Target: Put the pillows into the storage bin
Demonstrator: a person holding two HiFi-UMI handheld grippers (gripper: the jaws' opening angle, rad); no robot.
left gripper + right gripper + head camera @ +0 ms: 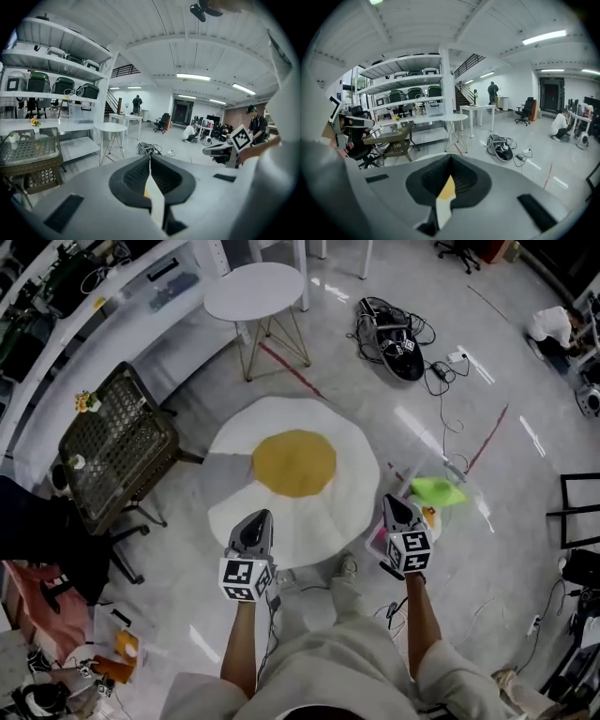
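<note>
Grey jaws on the left gripper (256, 517) and right gripper (396, 501) are pressed together and grip nothing. Below them, the fried-egg pillow (292, 479) lies flat on the floor. The clear storage bin (469, 507) just beside it already holds a green item (439, 489). Judged step: egg pillow outstanding. Next: open both grippers, descend, grip opposite rims.

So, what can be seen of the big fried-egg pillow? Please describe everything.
The fried-egg pillow is large and roundish with a wavy outline: soft-looking white fabric with a yellow yolk circle in the middle. It spreads wide before the person, over the pale floor, with one grey crease at its left. The left gripper and right gripper are shut on its near edge.
</note>
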